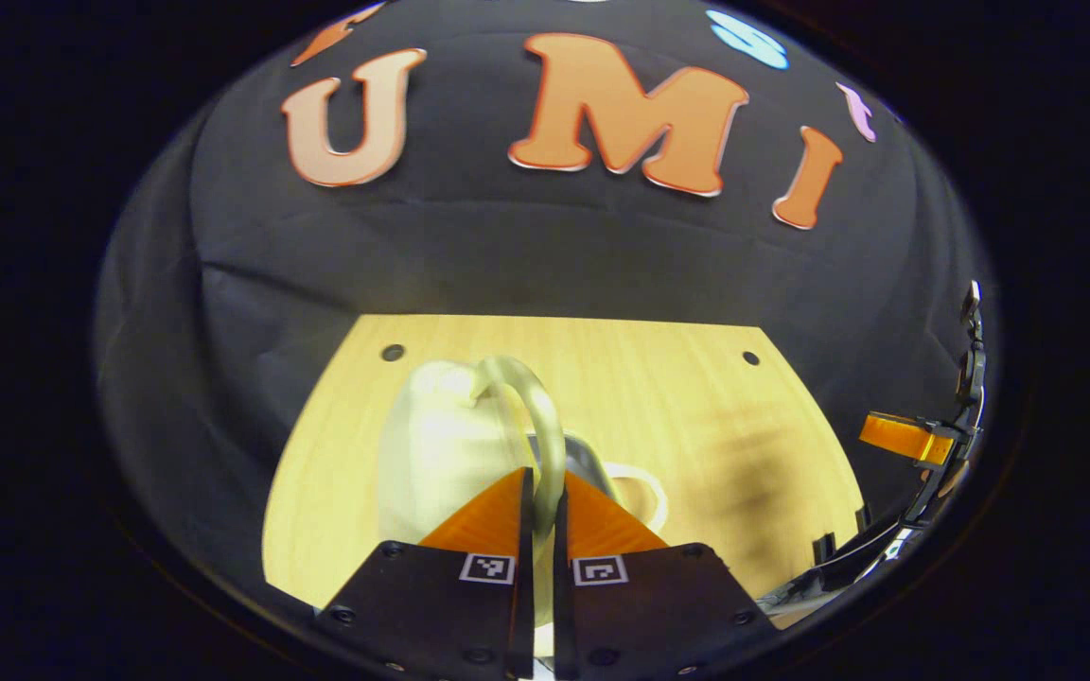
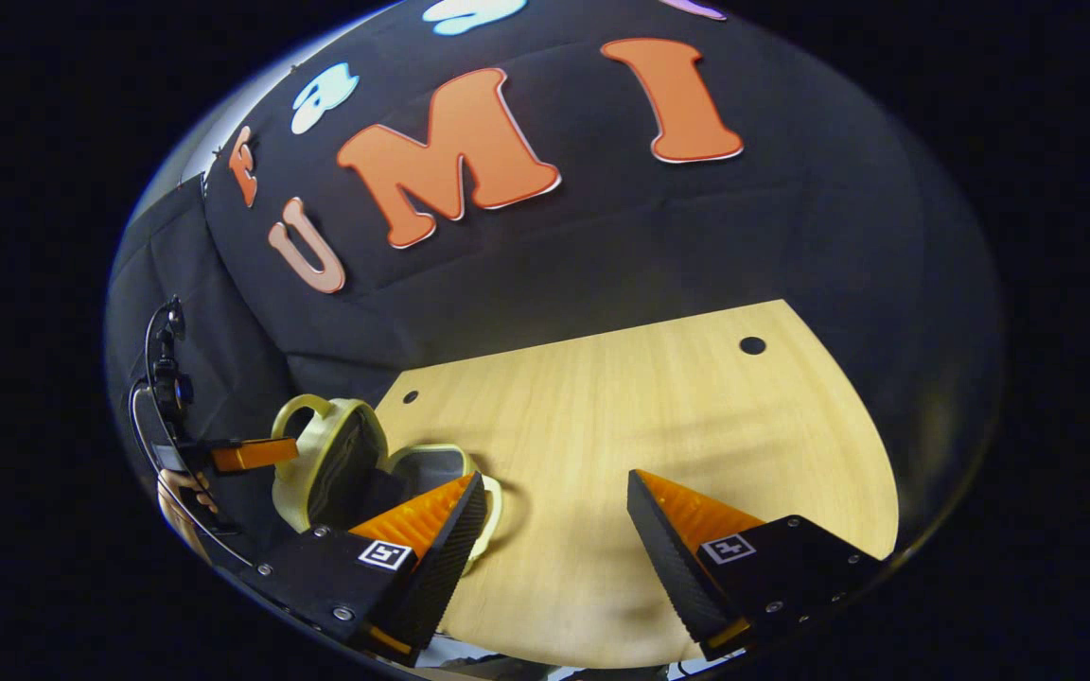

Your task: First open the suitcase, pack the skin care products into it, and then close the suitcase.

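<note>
Between my L gripper (image 1: 543, 492) fingers: pale handle (image 1: 545, 426) of suitcase lid (image 1: 431, 445), fingers closed on it, nearly together. Lid held up, tilted; case base (image 2: 431, 468) lies on wood table (image 2: 649, 426) just beyond.

Risks, my guess: handle thin + curved, could slip out of pinch, lid drops shut. Pulling too far could tip or drag whole light case.

R gripper (image 2: 559, 520) wide apart, holds nothing, hovers over bare table just beside case. Skin care products: can't spot any from either gripper view.

Bright overhead light on table (image 1: 696, 397); soft shadows; strong fisheye bending at edges.
</note>
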The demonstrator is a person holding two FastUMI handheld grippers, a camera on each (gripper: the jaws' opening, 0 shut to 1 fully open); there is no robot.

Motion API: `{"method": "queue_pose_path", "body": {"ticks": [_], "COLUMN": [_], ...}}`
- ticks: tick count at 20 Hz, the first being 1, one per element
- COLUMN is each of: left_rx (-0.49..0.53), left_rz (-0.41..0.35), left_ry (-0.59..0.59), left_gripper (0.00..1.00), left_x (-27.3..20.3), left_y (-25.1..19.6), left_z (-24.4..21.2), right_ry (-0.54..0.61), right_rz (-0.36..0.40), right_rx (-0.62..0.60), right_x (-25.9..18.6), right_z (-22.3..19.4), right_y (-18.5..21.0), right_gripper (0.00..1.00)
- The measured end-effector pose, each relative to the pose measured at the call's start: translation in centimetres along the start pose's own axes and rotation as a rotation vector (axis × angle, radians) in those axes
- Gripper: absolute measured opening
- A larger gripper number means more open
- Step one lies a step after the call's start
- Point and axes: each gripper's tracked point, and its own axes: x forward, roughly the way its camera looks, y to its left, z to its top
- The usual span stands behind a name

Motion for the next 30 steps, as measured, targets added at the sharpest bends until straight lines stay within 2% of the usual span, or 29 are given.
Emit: {"method": "queue_pose_path", "body": {"ticks": [2,6,12,15,19,20,21,22,24,25,27,29,30], "left_rx": [-0.003,0.065,0.123,0.194,0.229,0.218,0.202,0.193,0.196,0.211,0.253,0.249,0.221], "left_rz": [-0.063,-0.097,-0.118,-0.105,-0.115,-0.127,-0.127,-0.127,-0.106,-0.098,-0.026,0.027,0.031], "left_ry": [0.069,0.185,0.267,0.244,0.233,0.241,0.243,0.233,0.195,0.157,0.062,-0.025,-0.064], "left_gripper": [0.08,0.08,0.08,0.09,0.09,0.22,0.29,0.46,0.52,0.61,1.00,0.99,0.99], "left_x": [2.5,8.0,11.6,12.1,12.1,12.1,12.3,12.2,11.5,11.0,9.5,8.0,7.1], "left_y": [-3.8,-8.2,-9.8,-9.8,-10.3,-10.3,-10.5,-10.5,-10.7,-11.0,-10.3,-10.1,-10.4], "left_z": [-1.7,-6.5,-13.3,-13.1,-12.1,-12.5,-12.4,-12.1,-11.1,-9.9,-6.9,-4.6,-3.6], "right_ry": [-0.008,-0.015,0.005,0.010,-0.004,-0.004,-0.003,-0.005,-0.012,-0.015,-0.024,-0.039,-0.048], "right_rz": [-0.027,-0.075,-0.111,-0.118,-0.122,-0.123,-0.125,-0.127,-0.131,-0.135,-0.141,-0.145,-0.147], "right_rx": [0.005,0.004,0.003,0.003,0.007,0.006,0.007,0.007,0.001,-0.004,-0.018,-0.037,-0.047], "right_x": [-0.6,-1.4,-1.3,-1.2,-1.2,-1.1,-1.1,-1.0,-1.3,-1.4,-1.4,-1.6,-1.7], "right_z": [0.2,0.4,-0.5,-0.6,-0.4,-0.4,-0.5,-0.6,-0.7,-0.9,-1.0,-1.0,-0.8], "right_y": [-2.0,-4.7,-6.1,-6.0,-5.3,-5.1,-4.9,-4.7,-4.5,-4.6,-4.4,-4.5,-4.5], "right_gripper": [0.95,0.95,0.95,0.96,0.96,0.96,0.95,0.95,0.95,0.95,0.96,0.96,0.96]}}
